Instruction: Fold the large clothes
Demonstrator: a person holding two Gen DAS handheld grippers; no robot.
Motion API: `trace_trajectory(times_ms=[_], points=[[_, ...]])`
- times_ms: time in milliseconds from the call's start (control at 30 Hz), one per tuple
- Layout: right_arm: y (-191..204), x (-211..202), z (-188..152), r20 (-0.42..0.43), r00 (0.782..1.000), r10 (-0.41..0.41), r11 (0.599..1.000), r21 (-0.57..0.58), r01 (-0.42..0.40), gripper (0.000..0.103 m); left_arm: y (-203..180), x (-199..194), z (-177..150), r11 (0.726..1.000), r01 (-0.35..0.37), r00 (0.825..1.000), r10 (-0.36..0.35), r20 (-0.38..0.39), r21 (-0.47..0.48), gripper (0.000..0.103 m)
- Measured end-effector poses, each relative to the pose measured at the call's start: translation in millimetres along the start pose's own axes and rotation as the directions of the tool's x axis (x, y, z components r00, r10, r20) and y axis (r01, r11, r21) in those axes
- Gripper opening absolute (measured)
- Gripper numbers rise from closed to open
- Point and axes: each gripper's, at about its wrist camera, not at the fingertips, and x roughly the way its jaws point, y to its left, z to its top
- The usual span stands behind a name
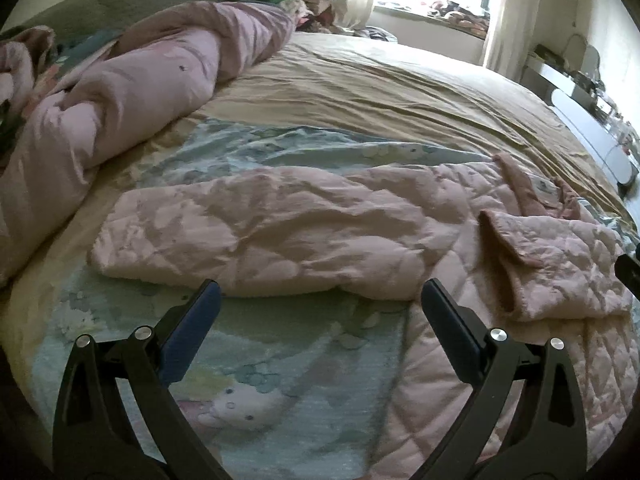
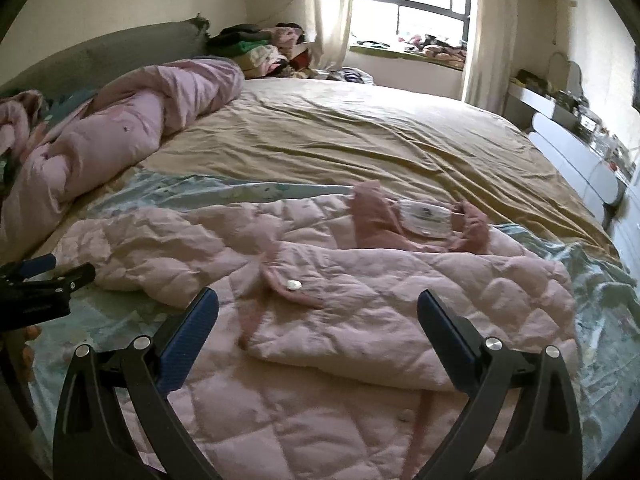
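both claws [image 1: 320,296] [image 2: 318,306] gape, empty, above the pink quilted jacket [image 2: 360,300].

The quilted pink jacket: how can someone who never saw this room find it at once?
Start from the wide bed with its tan sheet. The jacket lies flat on the near part of the bed. Unlike the smooth pink duvet bunched at the left, it has diamond stitching, a darker pink collar and a white label.

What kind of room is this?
It looks like a bedroom. There is a big bed with a rumpled pink duvet on it, a curtained window behind, and a pink quilted jacket spread out for folding.
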Motion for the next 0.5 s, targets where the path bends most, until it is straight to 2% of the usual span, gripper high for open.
trace_trajectory(times_ms=[233,500], points=[[37,15,0,-0.004,0.998,0.056,0.997,-0.05,-0.056,0.099,35,13,-8,0.998,-0.033,0.999,0.031,-0.031,-0.054,0.094],[84,44,-9,-0.057,0.992,0.111,0.986,-0.12,-0.117,0.099,79,48,-23,0.987,-0.089,0.992,0.076,-0.098,-0.133,0.094]])
